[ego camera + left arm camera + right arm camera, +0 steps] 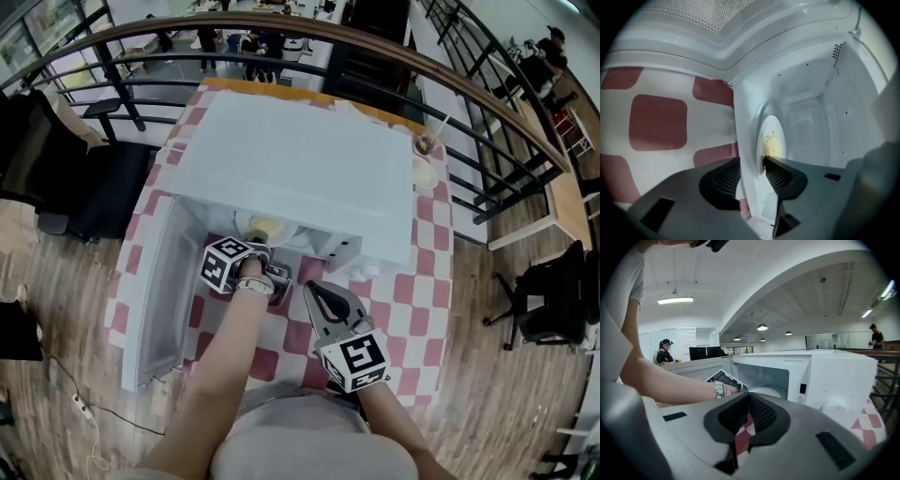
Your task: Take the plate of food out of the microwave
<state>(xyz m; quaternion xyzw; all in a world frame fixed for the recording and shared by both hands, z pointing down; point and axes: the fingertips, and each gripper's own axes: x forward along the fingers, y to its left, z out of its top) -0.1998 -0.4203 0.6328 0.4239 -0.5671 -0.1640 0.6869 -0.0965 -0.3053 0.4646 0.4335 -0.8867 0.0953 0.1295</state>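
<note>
The white microwave (291,159) stood in the middle of the head view on a red and white checked tablecloth (412,281), its door (155,291) swung open toward the lower left. The plate (265,228) with yellow food (771,140) was inside, just behind the front edge of the opening. The left gripper (751,164) reached into that opening, its jaws clenched on the near rim of the plate. The right gripper (749,399) waited lower right of it, jaws pressed together on nothing.

1 microwave (291,159), 1 plate (244,224) w/ food (267,229)
</note>
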